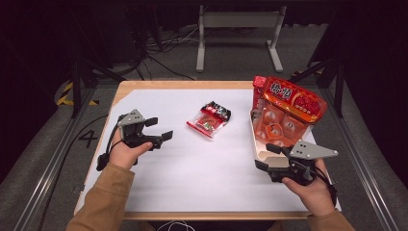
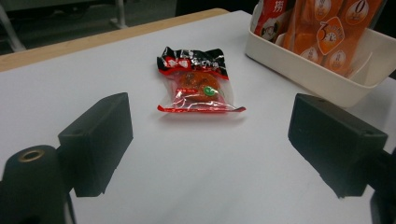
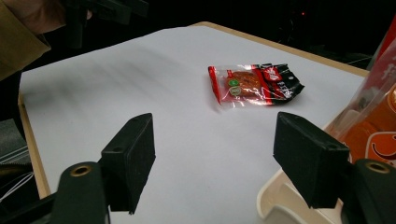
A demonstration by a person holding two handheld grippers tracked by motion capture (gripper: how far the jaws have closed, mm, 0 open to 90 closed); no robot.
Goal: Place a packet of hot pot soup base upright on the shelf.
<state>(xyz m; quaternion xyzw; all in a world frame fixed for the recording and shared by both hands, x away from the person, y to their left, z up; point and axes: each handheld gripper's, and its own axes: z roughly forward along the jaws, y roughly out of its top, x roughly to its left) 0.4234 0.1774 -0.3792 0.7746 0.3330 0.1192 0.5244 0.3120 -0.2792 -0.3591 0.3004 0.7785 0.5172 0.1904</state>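
A small clear snack packet with red and black ends [image 1: 209, 119] lies flat on the white-covered counter [image 1: 202, 168], just left of the cream plastic bin of orange snack bags [image 1: 284, 120]. The left gripper [image 1: 159, 129] sits well left of the packet, the right gripper [image 1: 276, 153] against the bin's near corner; both have fingers wide, holding nothing.

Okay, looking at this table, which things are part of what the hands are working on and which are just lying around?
In the job:
- snack packet, lying alone on the white sheet, both open grippers aimed toward it
- white bin with the orange and red snack bags
- left gripper, holding nothing
- right gripper, holding nothing, beside the bin

Just lying about:
- metal stand on the floor beyond the table
- floor cables
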